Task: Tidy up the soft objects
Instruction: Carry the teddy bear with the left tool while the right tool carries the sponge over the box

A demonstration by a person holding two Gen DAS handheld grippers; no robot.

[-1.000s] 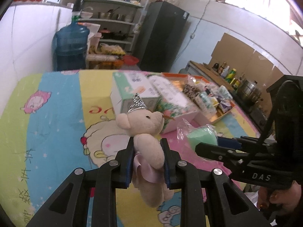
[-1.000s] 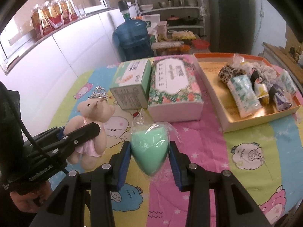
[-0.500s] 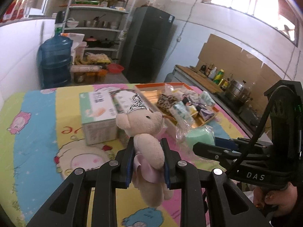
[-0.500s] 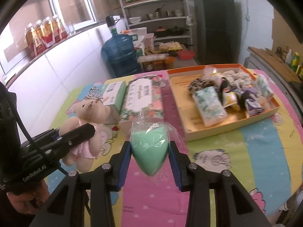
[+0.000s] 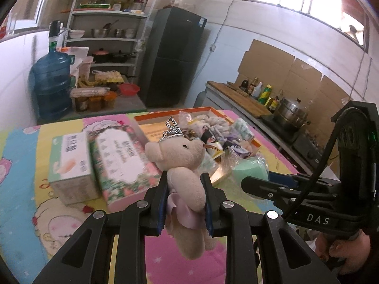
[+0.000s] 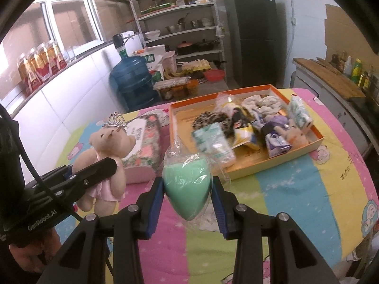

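My left gripper [image 5: 184,182] is shut on a beige teddy bear [image 5: 182,168] with a silver crown and pink skirt, held above the table; the bear also shows in the right wrist view [image 6: 106,156]. My right gripper [image 6: 188,184] is shut on a mint-green sponge in clear plastic wrap [image 6: 187,184], also held in the air; the sponge shows in the left wrist view [image 5: 248,168] to the right of the bear. An orange tray [image 6: 317,139] holding several soft items and packets lies ahead of both grippers, toward the right.
Two tissue boxes, one green-white [image 5: 71,165] and one floral [image 5: 123,163], lie on the cartoon-print tablecloth [image 6: 296,189] left of the tray. A blue water jug [image 6: 132,80], shelves and a black fridge [image 6: 253,35] stand beyond the table. A counter with bottles runs along the right.
Both grippers have risen and swung right with their loads. The orange tray has come toward the middle of both views and the tissue boxes have slid left.
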